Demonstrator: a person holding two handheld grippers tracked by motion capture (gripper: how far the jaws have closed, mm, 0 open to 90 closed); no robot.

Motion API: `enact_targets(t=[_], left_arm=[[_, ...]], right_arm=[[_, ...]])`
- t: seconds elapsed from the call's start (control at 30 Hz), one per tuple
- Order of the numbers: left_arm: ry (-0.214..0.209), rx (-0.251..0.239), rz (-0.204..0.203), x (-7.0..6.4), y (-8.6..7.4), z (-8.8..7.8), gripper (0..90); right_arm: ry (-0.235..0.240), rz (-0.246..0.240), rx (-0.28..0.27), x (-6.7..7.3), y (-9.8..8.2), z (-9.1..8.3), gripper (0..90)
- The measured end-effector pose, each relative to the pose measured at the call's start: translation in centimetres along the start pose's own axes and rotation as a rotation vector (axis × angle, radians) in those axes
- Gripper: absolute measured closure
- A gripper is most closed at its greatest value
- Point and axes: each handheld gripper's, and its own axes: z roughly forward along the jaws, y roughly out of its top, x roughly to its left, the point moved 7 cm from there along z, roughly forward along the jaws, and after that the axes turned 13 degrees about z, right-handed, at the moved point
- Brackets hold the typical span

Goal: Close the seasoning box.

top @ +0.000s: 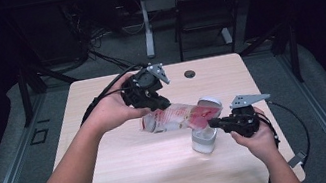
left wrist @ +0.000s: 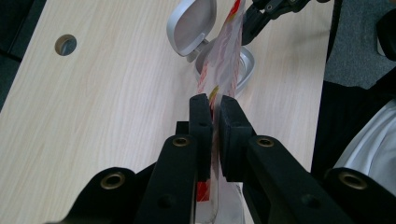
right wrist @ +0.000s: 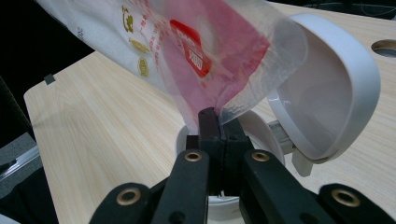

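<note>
A clear plastic bag (top: 175,117) with red and gold print is stretched between both grippers above the table. My left gripper (top: 162,105) is shut on its left end; in the left gripper view the jaws (left wrist: 212,105) pinch the film edge-on. My right gripper (top: 213,123) is shut on the bag's lower right end (right wrist: 187,51), right over the mouth of a white round container (top: 204,142). The container's hinged lid (right wrist: 327,93) stands open behind the bag. From the right gripper view the pinch (right wrist: 218,119) sits just above the container rim (right wrist: 261,130).
The pale wooden table (top: 130,178) has a round cable hole (top: 190,73) near its far edge. Black cables trail from both grippers across the table. A chair and a desk leg stand on the floor beyond the far edge.
</note>
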Motion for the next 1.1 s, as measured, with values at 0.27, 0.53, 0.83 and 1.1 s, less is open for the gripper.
enact_targets(t=[0.27,0.53,0.83,1.1], left_arm=[[0.001,0.001,0.011,0.0,0.5,0.0,85.7],[-0.003,-0.004,0.021,0.0,1.1,0.0,85.7],[0.002,-0.01,0.018,0.0,1.4,0.1,85.1],[-0.001,-0.012,0.016,0.1,1.3,0.1,84.4]], right_arm=[[-0.003,0.003,-0.002,-0.1,-0.1,0.0,90.0],[-0.007,0.007,0.003,-0.3,-0.3,-0.1,90.0],[-0.008,0.012,-0.001,-0.3,-0.5,-0.1,90.0],[-0.009,0.009,0.005,-0.3,-0.6,-0.2,90.0]])
